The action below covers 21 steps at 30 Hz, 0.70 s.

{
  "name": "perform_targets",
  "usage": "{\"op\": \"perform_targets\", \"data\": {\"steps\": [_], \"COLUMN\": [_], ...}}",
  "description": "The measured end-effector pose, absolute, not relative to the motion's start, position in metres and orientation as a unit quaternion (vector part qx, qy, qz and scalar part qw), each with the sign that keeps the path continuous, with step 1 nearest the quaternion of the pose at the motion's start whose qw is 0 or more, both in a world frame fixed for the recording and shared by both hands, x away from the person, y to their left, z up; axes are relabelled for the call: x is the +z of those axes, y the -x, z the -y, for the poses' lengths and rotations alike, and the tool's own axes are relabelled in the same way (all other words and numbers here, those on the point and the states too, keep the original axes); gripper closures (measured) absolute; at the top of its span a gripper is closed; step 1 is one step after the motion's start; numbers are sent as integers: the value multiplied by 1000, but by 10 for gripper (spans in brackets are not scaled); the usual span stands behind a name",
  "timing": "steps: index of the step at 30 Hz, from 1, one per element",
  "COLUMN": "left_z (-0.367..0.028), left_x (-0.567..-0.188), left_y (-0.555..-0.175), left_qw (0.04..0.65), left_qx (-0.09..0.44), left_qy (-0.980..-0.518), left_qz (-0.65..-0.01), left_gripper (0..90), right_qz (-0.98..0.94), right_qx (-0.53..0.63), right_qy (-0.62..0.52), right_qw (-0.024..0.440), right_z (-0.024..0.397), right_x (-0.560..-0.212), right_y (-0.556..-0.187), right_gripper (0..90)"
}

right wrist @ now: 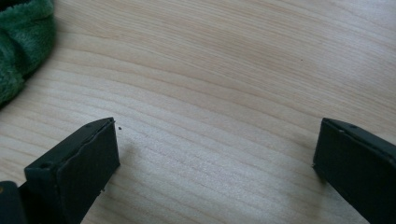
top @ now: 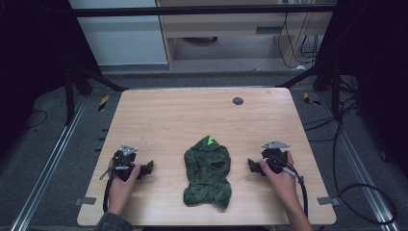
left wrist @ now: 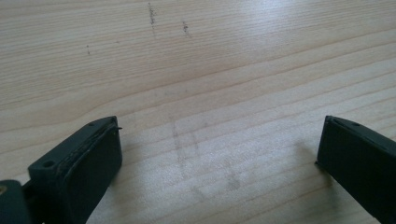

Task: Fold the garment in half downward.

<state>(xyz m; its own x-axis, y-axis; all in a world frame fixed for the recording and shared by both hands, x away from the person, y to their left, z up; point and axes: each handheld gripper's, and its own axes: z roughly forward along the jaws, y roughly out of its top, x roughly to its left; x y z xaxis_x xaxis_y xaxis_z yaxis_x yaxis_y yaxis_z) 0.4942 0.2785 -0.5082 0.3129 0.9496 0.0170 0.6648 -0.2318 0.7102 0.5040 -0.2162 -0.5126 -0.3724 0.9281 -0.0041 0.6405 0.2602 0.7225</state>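
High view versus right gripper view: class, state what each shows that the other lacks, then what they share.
High view: the whole green garment, the left hand and right hand, the left gripper, a dark disc near the far edge of the table. Right gripper view: its fingers close up, wide apart over bare wood, a tiny dark speck. Shared: the table, the garment, the right gripper.

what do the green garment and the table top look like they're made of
Green garment: looks like soft fleece or plush fabric, matte; the right gripper view shows a fuzzy pile at its edge, and it lies in limp folds. Table top: pale wood or wood-look laminate, with long grain lines and a faint sheen in the gripper views; which of the two is unclear.
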Motion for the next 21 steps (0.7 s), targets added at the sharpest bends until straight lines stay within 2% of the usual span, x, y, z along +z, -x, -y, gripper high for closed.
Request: {"op": "perform_targets", "data": {"steps": [8,9,12,13,18,19,21], "left_z": [-274,-274,-276,-275,-255,-251,-241], "left_x": [-508,-508,-504,-501,-481,-478,-471], "left_y": [-491,-490,-492,-493,-506,-508,-514], "left_qw": [312,314,328,338,343,347,357], "left_qx": [224,220,197,186,171,169,153], "left_qy": [-764,-768,-772,-771,-798,-800,-808], "left_qz": [-519,-512,-508,-507,-466,-459,-442], "left_gripper": [0,0,25,58,57,59,65], "right_qz": [-769,-772,-776,-780,-804,-811,-815], "right_qx": [328,323,337,342,347,347,348], "right_qy": [-506,-504,-493,-484,-445,-436,-430], "right_qw": [214,214,202,200,187,175,172], "right_z": [212,209,207,206,191,184,181], "right_x": [-512,-509,-505,-503,-488,-482,-479], "right_y": [-498,-497,-495,-494,-496,-499,-502], "right_gripper": [17,86,115,149,297,374,395]}}
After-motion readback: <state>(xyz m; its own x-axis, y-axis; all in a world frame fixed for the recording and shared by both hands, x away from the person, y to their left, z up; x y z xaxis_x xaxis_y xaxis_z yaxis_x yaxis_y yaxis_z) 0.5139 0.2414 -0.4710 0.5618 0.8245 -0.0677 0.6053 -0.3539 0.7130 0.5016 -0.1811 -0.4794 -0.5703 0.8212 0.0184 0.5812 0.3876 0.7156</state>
